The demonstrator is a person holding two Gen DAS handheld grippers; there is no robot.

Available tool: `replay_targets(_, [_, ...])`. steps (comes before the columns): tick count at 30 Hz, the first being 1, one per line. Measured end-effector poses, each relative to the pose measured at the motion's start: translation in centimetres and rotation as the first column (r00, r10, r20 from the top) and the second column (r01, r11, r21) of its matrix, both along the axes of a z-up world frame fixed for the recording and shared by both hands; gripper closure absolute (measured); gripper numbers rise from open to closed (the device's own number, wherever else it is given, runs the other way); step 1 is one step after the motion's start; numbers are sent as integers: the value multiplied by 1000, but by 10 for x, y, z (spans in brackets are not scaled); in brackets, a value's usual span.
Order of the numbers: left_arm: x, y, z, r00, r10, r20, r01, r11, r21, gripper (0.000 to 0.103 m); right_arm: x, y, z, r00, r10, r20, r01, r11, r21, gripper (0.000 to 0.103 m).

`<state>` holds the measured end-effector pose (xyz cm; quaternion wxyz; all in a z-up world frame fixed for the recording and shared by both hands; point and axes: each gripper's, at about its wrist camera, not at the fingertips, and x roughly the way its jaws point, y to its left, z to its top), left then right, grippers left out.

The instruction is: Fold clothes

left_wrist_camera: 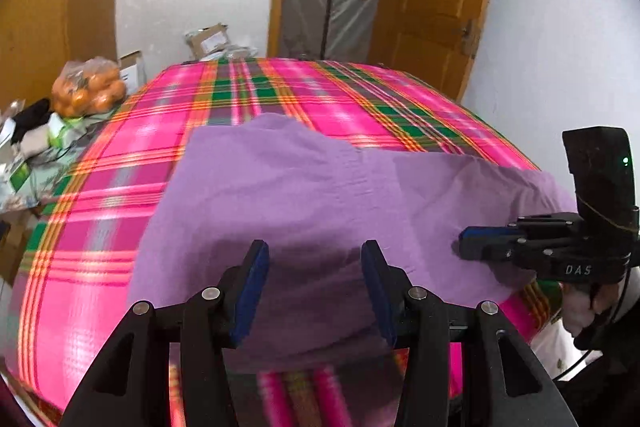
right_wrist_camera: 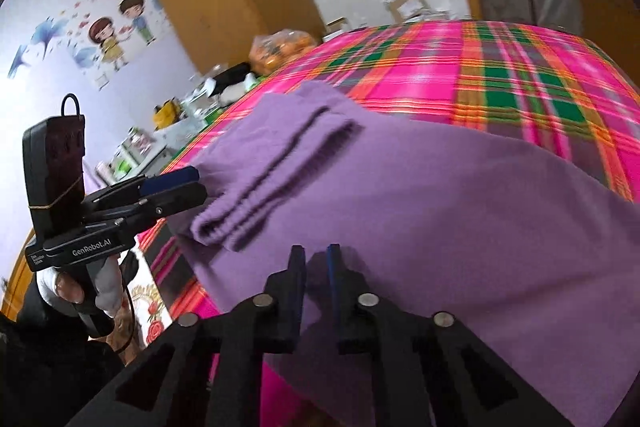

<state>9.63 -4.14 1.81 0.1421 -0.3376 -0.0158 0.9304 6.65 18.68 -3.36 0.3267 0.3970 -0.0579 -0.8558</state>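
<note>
A purple garment (left_wrist_camera: 320, 195) lies spread on the pink plaid bedcover (left_wrist_camera: 120, 187), its near edge hanging over the cover's front edge, with a folded sleeve (right_wrist_camera: 276, 167) resting on its left part. The left gripper (left_wrist_camera: 314, 255) tilts down over the garment's near edge, its jaws standing well apart with no cloth between them. The right gripper (right_wrist_camera: 316, 259) tilts down over the garment's right part; its jaws are apart by a narrow gap, holding nothing. A hand (right_wrist_camera: 76, 291) grips the left gripper's handle below the cover's corner.
</note>
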Motion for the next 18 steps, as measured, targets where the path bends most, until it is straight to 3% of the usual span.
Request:
replay_targets(3, [-4,10,-8,1000,-17,11,17,1000,-8,54,3,41,1,997,-81,13,81,996,-38,94])
replay_targets(6, [-7,7,-7,1000,-15,22,14,1000,17,54,6,92,3,973,-223,53,227,971,-80,101])
replay_targets(8, [-8,6,-5,1000,-15,27,15,1000,17,54,11,128,5,934,-349,76,355,931,-88,103])
replay_targets(12, [-10,11,1,1000,-29,11,29,1000,7,54,20,193,16,797,-594,111,603,793,-87,103])
replay_targets(14, [-15,18,5,999,-42,2,42,999,-4,54,20,193,22,776,-622,103,630,773,-77,98])
replay_targets(18, [-27,31,12,997,-73,-17,73,997,-14,54,-2,145,39,867,-495,58,498,861,-103,97])
